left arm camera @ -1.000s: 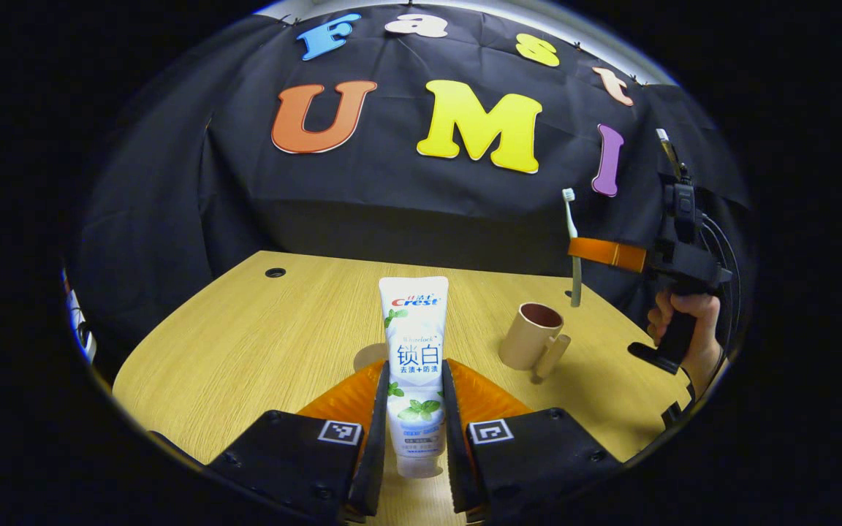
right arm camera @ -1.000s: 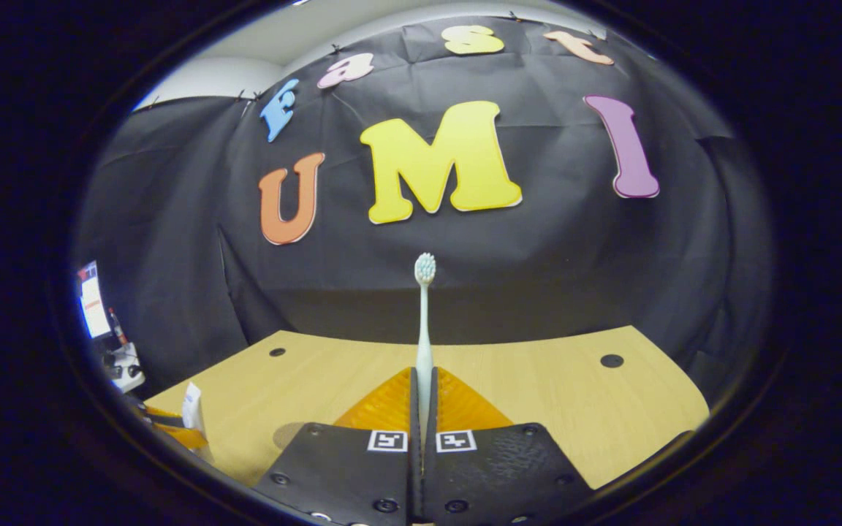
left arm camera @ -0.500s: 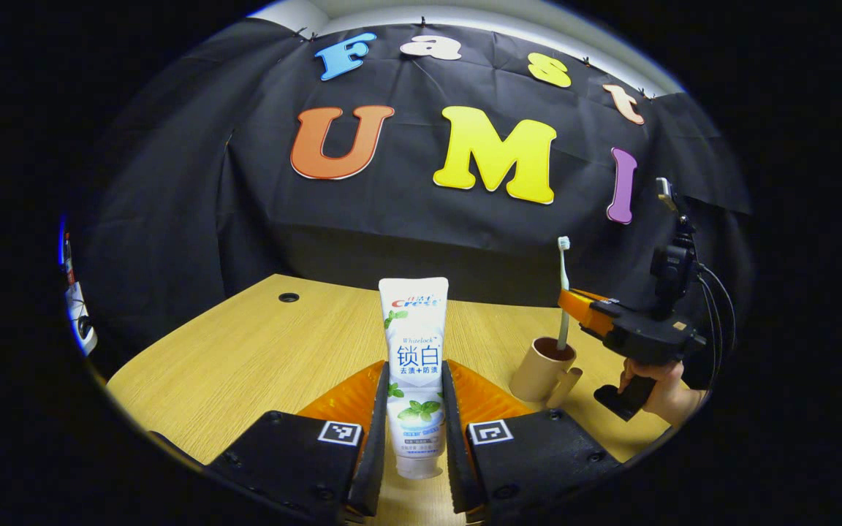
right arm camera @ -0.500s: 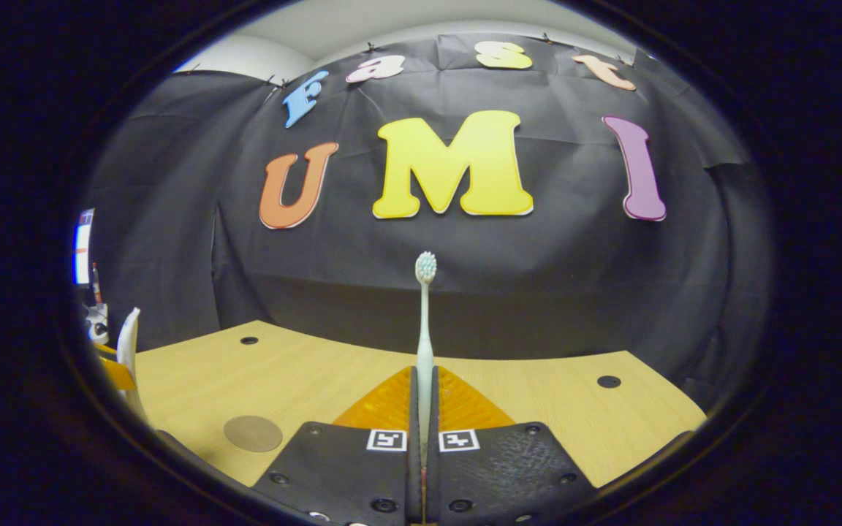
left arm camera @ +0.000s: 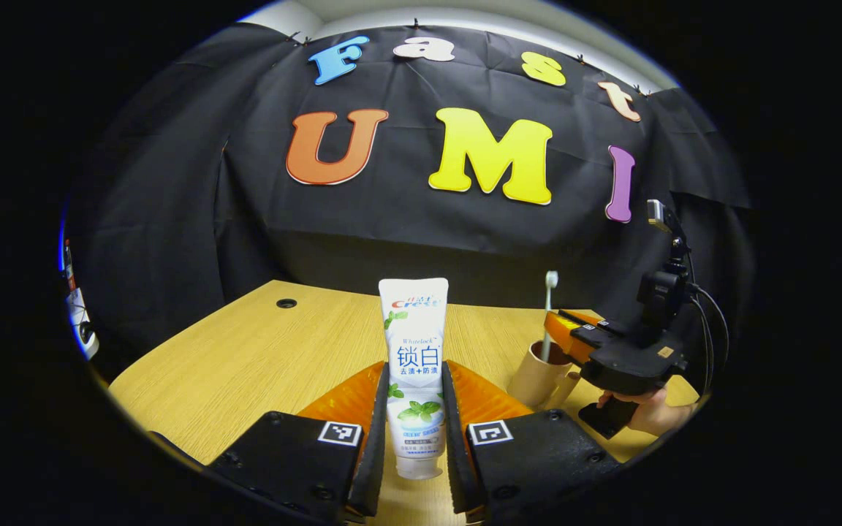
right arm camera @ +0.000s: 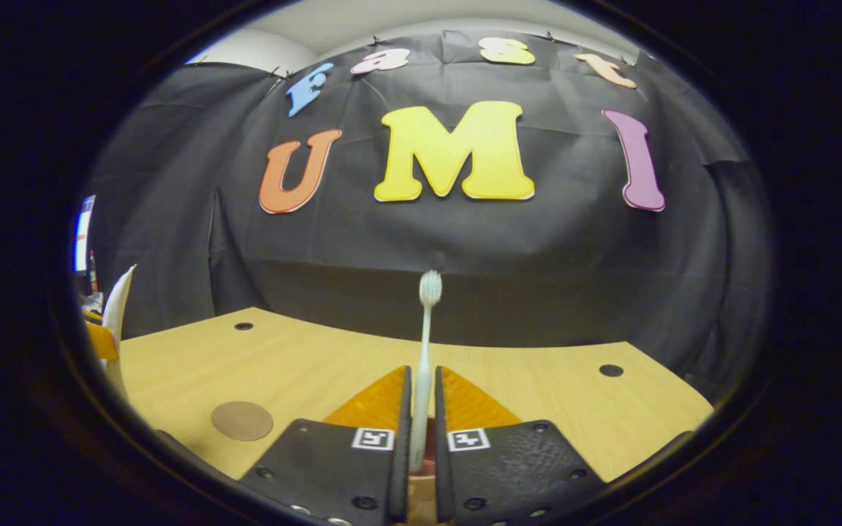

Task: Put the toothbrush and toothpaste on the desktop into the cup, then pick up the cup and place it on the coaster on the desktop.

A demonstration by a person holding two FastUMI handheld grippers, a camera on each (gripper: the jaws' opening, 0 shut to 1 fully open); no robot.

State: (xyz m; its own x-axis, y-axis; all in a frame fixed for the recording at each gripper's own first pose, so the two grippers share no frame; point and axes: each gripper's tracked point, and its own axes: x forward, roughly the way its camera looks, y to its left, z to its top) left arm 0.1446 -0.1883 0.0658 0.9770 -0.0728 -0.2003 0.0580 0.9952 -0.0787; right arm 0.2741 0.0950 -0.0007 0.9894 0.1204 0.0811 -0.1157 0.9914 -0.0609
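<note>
The left gripper (left arm camera: 414,416) sits bottom centre of the left gripper view, both fingers pinched on the toothpaste (left arm camera: 414,365), tube standing upright between them above the desktop (left arm camera: 260,358). Over at the right of that view, the right gripper (left arm camera: 574,329) hangs right over the cup (left arm camera: 534,372), with the toothbrush (left arm camera: 549,314) poking up out of it, bristles on top. In the right gripper view the fingers look slightly spread around the handle (right arm camera: 421,380), small gaps either side, so I'd say the brush is released or close to it. Coaster (right arm camera: 242,420) is lower left there, nothing on it. So: brush basically in, toothpaste up next, then the cup goes to the coaster.
</note>
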